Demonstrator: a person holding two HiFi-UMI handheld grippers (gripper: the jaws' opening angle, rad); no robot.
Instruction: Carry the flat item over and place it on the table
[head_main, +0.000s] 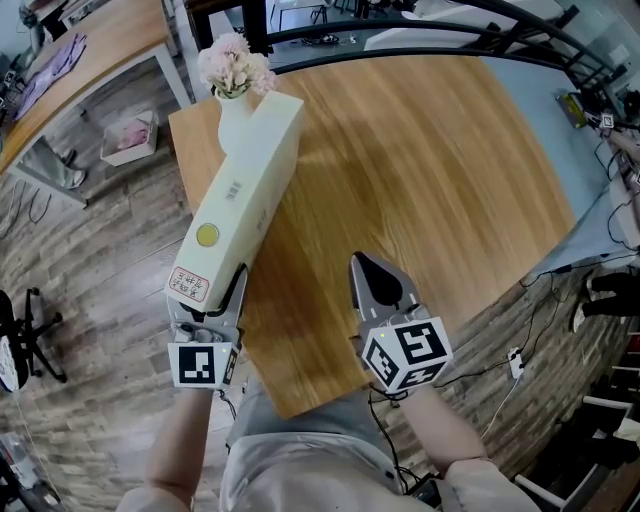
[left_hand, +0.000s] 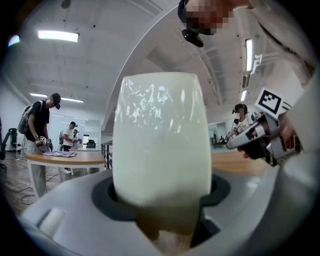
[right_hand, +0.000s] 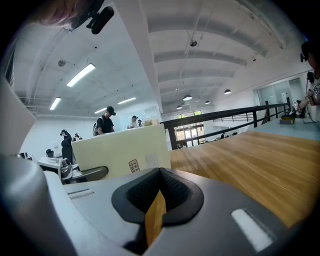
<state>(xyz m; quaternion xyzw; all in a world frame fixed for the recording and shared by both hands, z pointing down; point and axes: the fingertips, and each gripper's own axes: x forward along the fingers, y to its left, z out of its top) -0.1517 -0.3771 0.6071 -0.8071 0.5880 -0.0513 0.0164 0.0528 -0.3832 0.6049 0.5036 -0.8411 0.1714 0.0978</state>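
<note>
A long, flat cream box with a yellow dot and a red-and-white label lies along the left part of the wooden table. My left gripper is shut on its near end, which sticks out past the table's front edge. In the left gripper view the box fills the middle between the jaws. I cannot tell whether it rests on the wood. My right gripper is shut and holds nothing, over the table's near edge to the right of the box. In the right gripper view the box is at the left.
A white vase of pink flowers stands at the table's far left corner, right by the box's far end. A black railing runs behind the table. A second table and a white bin stand at the left. Cables lie at the right.
</note>
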